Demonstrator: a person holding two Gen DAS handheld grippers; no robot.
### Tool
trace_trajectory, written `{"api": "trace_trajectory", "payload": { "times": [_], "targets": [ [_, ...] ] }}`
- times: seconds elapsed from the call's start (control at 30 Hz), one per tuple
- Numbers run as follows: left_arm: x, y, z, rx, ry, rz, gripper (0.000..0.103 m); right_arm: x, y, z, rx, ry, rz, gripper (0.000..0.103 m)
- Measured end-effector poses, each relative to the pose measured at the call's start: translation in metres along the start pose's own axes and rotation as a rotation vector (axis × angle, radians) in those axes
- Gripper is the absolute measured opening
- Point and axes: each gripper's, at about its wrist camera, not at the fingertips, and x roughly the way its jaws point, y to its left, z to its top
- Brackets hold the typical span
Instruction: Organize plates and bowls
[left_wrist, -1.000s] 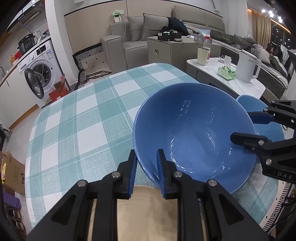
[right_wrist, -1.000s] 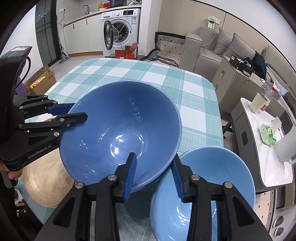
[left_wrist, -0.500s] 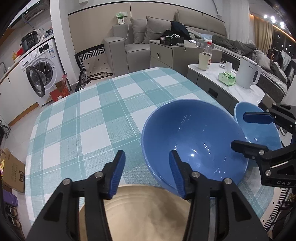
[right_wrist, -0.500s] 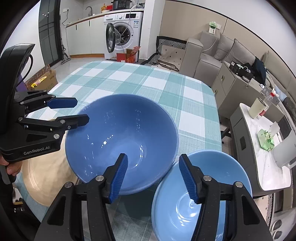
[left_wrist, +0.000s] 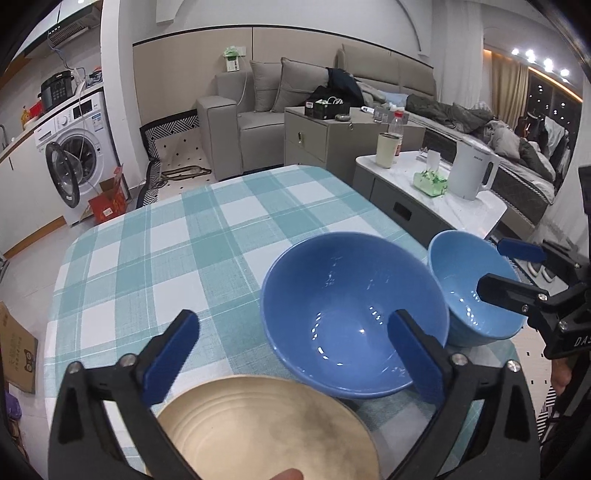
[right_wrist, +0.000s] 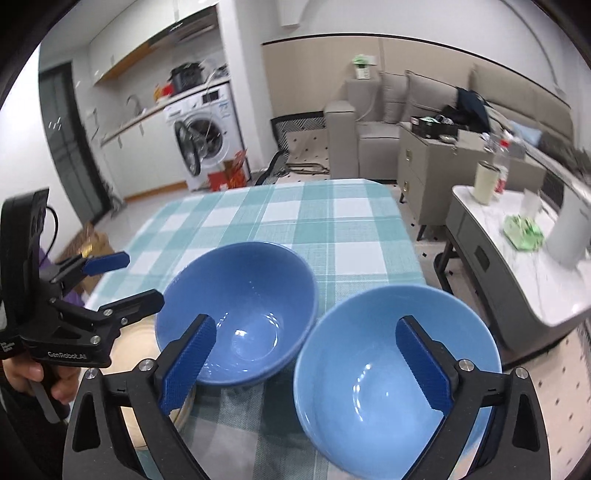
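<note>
A dark blue bowl (left_wrist: 354, 317) (right_wrist: 236, 314) stands upright on the checked tablecloth. To its right a light blue bowl (left_wrist: 472, 284) (right_wrist: 391, 369) stands against it. A beige plate (left_wrist: 258, 428) (right_wrist: 136, 354) lies at the near left, its edge by the dark bowl's base. My left gripper (left_wrist: 293, 343) (right_wrist: 136, 278) hangs over the plate with jaws opening wide; its pads are clear of the dark bowl. My right gripper (right_wrist: 306, 332) (left_wrist: 493, 266) hovers above the gap between the bowls, jaws opening, gripping nothing.
The table (left_wrist: 147, 266) under the teal checked cloth ends just right of the light bowl. Beyond that edge stands a white side table (left_wrist: 480, 210) with a kettle (left_wrist: 472, 173), a cup and a tissue pack. Sofa, cabinet and washing machine (left_wrist: 77, 155) lie behind.
Both grippers opened and let go of the dark blue bowl's rim, then drew back and up. The bowl now stands free on the cloth. The right view has rolled level.
</note>
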Motion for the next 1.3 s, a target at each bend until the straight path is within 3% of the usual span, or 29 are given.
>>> {"api": "trace_trajectory", "payload": {
  "times": [0.17,0.57,1.07,1.3],
  "targets": [
    [-0.006,-0.006,0.004,0.001,-0.015,-0.023,0.103,-0.021,-0.012,-0.014,0.041,-0.029,-0.067,0.102],
    [0.003,-0.037,0.012,0.057,0.002,-0.071,0.103,-0.053,-0.048,-0.031,0.135,-0.081,-0.135,0.102],
    [0.024,-0.076,0.026,0.107,0.038,-0.172,0.103,-0.054,-0.088,-0.041,0.202,-0.043,-0.201,0.102],
    [0.038,-0.102,0.034,0.175,0.055,-0.168,0.103,-0.046,-0.099,-0.046,0.206,-0.007,-0.234,0.102]
  ]
}}
